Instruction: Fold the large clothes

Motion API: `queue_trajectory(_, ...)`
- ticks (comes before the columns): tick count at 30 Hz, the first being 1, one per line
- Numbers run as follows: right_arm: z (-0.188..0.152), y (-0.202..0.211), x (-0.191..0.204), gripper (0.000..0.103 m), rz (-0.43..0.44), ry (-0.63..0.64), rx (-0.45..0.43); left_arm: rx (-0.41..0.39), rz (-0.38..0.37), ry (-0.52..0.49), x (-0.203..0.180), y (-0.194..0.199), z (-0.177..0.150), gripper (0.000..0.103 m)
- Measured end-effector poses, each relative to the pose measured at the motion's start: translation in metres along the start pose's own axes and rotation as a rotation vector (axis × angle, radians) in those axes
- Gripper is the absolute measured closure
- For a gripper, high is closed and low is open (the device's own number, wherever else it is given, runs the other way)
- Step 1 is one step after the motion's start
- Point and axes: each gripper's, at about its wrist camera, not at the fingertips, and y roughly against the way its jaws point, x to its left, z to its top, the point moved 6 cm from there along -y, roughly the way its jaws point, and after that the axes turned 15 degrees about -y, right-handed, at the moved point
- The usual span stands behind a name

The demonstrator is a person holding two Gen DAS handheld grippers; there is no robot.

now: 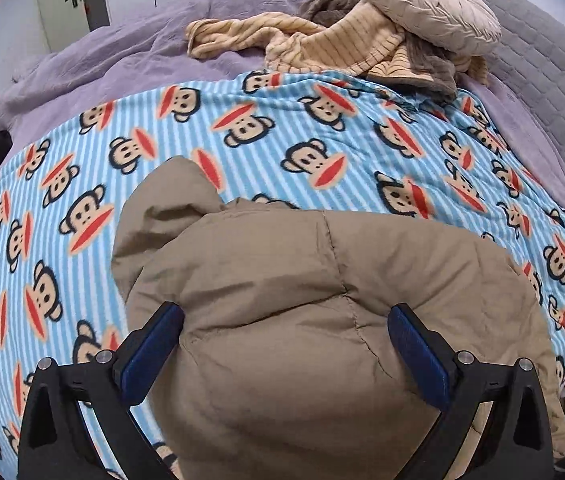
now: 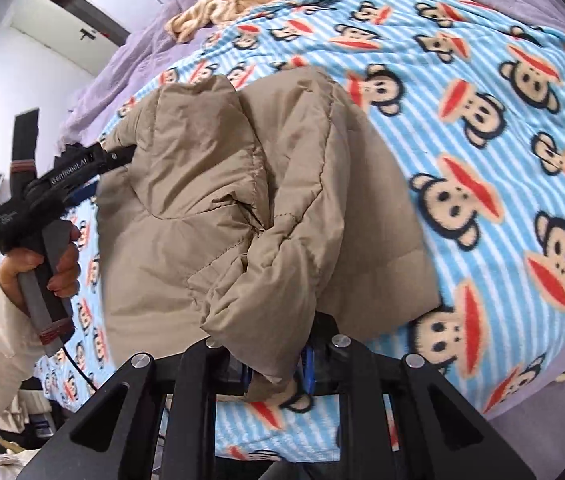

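Left gripper [image 1: 286, 326] tilted down over tan puffer jacket [image 1: 302, 320], jaws spread wide astride its bulk, right gripper [image 2: 276, 364] pinching a jacket edge, jacket bunched on monkey-print blanket [image 1: 62, 200], striped knit heap [image 1: 322, 48] and round cushion [image 1: 430, 4] beyond, left hand [image 2: 48, 264] gripping handle, fingertips hidden behind jacket.

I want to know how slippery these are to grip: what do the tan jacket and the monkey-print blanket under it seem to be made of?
The tan jacket looks like a thin woven synthetic shell, matte with a slight sheen, over soft padding: it puffs between stitched seams and creases crisply. The monkey-print blanket looks like fleece: a fuzzy, matte nap with soft-edged print. Neither fibre can be confirmed by sight.
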Motion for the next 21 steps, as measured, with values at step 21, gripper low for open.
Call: queue_trajectory(21, 0.100, 0.025, -0.015, 0.066, 0.055, 0.061, -0.108, 0.021, 0.061, -0.060, -0.029, -0.032, 0.001, 0.000)
